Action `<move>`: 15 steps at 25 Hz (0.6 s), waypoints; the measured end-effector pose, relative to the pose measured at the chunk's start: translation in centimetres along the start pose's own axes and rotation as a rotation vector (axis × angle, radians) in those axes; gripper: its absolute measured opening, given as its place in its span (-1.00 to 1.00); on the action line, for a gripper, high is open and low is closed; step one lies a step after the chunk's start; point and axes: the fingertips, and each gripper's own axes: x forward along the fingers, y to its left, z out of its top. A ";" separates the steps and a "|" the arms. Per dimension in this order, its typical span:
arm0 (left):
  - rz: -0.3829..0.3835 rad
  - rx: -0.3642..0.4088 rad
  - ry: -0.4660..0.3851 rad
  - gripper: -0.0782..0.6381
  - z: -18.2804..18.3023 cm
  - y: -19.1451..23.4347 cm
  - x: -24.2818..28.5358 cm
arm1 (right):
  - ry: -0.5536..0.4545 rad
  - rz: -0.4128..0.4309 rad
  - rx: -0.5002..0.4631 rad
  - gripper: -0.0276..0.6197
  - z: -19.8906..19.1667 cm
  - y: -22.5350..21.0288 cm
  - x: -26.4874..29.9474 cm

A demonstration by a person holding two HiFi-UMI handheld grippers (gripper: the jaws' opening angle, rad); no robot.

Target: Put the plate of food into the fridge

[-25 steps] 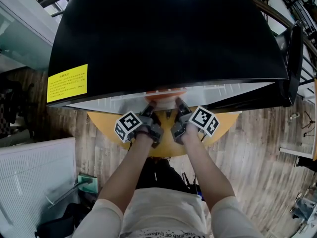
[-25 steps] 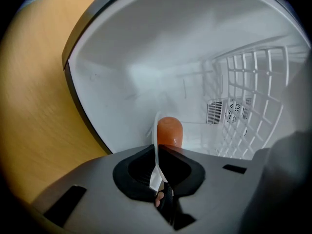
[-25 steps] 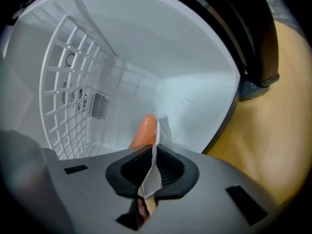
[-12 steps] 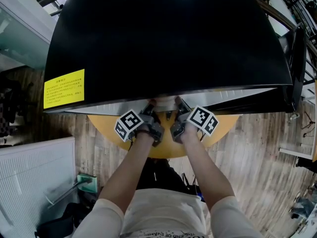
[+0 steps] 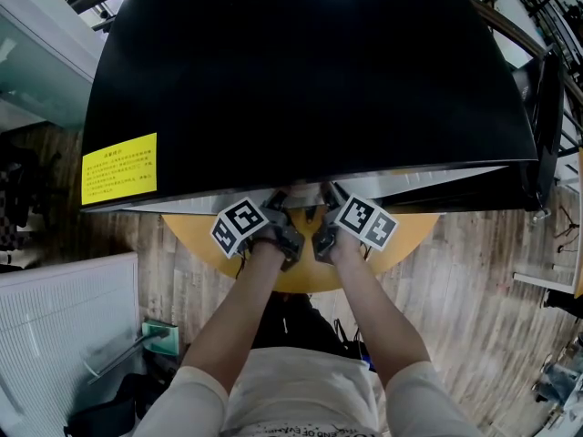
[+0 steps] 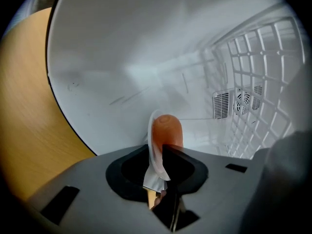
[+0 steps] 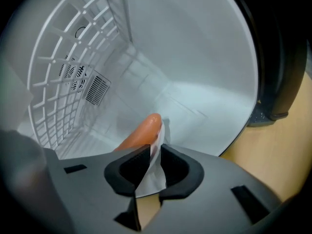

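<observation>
The white plate [image 6: 155, 167] with an orange sausage [image 6: 166, 130] on it sits inside the black fridge [image 5: 301, 71], over its white floor [image 6: 122, 82]. My left gripper [image 6: 156, 152] has the plate's rim between its jaws; the jaws are opening and stand apart from the rim. My right gripper [image 7: 156, 151] is shut on the opposite rim of the plate [image 7: 155, 177], the sausage [image 7: 141, 129] just beyond it. In the head view both grippers [image 5: 273, 203] [image 5: 330, 198] reach under the fridge's top edge, which hides the plate.
A white wire rack [image 6: 253, 82] and a vent grille [image 6: 222, 105] line the fridge's back. The fridge stands on a round yellow table [image 5: 191, 235]. Its open door [image 5: 545, 116] hangs at the right. A white panel [image 5: 64, 326] stands on the wooden floor at the left.
Both grippers have pushed forward under the fridge's top edge. The orange food that showed a second ago is now hidden from the head view. The right cube has shifted slightly left.
</observation>
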 end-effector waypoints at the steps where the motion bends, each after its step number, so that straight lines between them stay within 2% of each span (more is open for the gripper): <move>1: 0.006 0.003 0.005 -0.55 0.0 0.0 0.0 | 0.001 -0.009 -0.009 -0.71 0.0 0.0 0.0; 8: 0.027 -0.017 0.033 -0.42 -0.5 -0.5 -0.6 | 0.007 -0.048 -0.061 -0.67 0.0 0.0 -0.2; 15: 0.012 -0.012 0.050 -0.40 -0.7 -0.6 -1.5 | -0.015 -0.041 -0.022 -0.62 0.0 0.1 -0.9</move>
